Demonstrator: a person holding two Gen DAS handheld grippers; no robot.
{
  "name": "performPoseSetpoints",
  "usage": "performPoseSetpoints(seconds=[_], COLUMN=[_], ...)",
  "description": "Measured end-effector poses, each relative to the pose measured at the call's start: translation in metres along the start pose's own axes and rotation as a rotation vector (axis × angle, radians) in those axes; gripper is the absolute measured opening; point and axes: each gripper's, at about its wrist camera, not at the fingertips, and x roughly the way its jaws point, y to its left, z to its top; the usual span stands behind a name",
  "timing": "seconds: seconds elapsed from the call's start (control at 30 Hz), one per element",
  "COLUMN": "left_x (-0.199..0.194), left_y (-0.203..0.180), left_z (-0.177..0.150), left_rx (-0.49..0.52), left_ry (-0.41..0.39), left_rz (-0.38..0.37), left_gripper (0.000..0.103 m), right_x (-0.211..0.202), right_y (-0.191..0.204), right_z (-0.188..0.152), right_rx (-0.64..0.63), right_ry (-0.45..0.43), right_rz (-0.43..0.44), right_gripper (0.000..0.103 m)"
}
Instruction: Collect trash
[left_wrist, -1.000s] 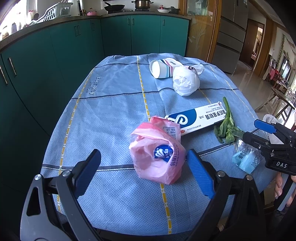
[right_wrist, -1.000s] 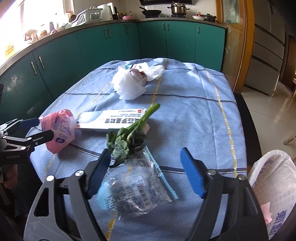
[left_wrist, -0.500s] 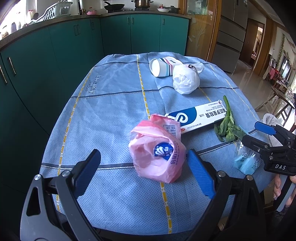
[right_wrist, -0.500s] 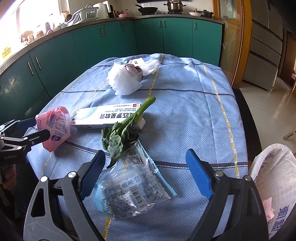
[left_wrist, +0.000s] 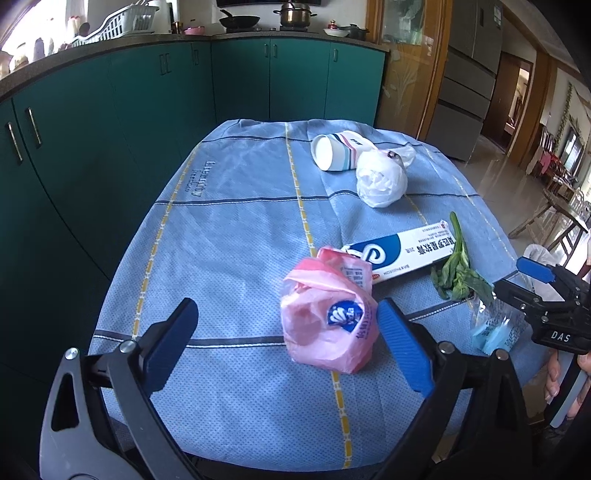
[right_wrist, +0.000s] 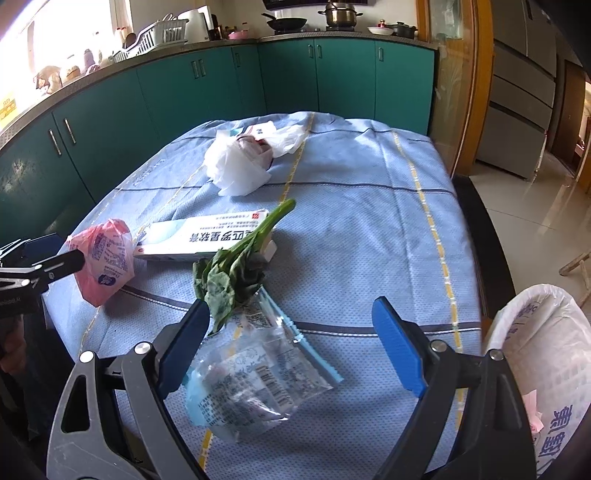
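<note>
On the surface (right_wrist: 369, 229), the wrapper (right_wrist: 258, 373) lies at the near edge, between the right gripper's (right_wrist: 291, 347) wide-apart fingers. Just beyond it lies the leaf (right_wrist: 236, 266), its stem resting across the right end of the box (right_wrist: 207, 236). Left of the box sits the bag (left_wrist: 328, 317), nearer the left gripper's (left_wrist: 288, 347) right finger than its left one. Farther back, mid-surface, sits the white bag (left_wrist: 380, 177), with the cup (left_wrist: 334, 151) on its side just behind it to the left. A bin (right_wrist: 546, 362) stands off the surface's near right corner. Cabinets (left_wrist: 147, 110) run along the left and far sides.
</note>
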Motion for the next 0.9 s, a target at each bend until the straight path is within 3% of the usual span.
performPoseSetpoints(seconds=[0.27, 0.47, 0.77, 0.9], left_x=[0.010, 0.019, 0.022, 0.023], left_y=[0.008, -0.019, -0.039, -0.045], left_z=[0.003, 0.002, 0.003, 0.002], left_rx=[-0.057, 0.022, 0.081, 0.106], left_ry=[0.038, 0.052, 0.037, 0.033], left_rz=[-0.057, -0.072, -0.092, -0.082], left_gripper=[0.099, 0.099, 0.098, 0.092], right_x=[-0.001, 0.016, 0.038, 0.038], right_y=[-0.006, 0.019, 0.038, 0.041], right_z=[0.007, 0.008, -0.008, -0.010], right_rx=[0.013, -0.043, -0.093, -0.100], right_ry=[-0.012, 0.025, 0.100, 0.095], right_rz=[-0.014, 0.029, 0.023, 0.031], right_gripper=[0.092, 0.092, 0.092, 0.092])
